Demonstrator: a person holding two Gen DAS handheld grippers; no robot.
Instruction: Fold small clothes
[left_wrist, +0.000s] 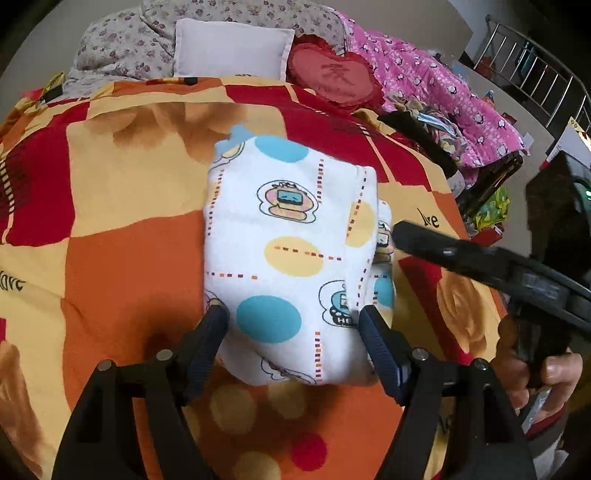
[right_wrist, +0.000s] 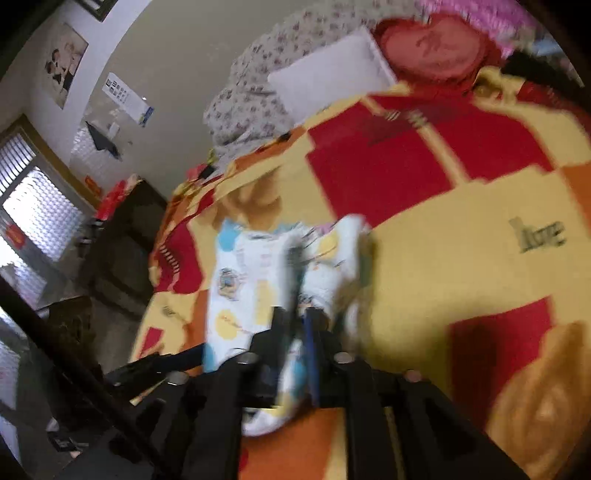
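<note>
A small white garment (left_wrist: 284, 254) with blue and yellow dots and cartoon prints lies folded on the orange, red and yellow bedspread (left_wrist: 110, 221). My left gripper (left_wrist: 293, 319) is open, with one finger on each side of the garment's near end. My right gripper (left_wrist: 397, 230) reaches in from the right and touches the garment's right edge. In the blurred right wrist view the right gripper (right_wrist: 295, 317) has its fingers close together on a fold of the garment (right_wrist: 251, 273).
At the head of the bed lie a white pillow (left_wrist: 232, 48), a red heart cushion (left_wrist: 332, 74), a floral quilt (left_wrist: 122, 48) and a pink quilt (left_wrist: 443, 92). A dark cabinet (right_wrist: 122, 236) stands by the bed's left side.
</note>
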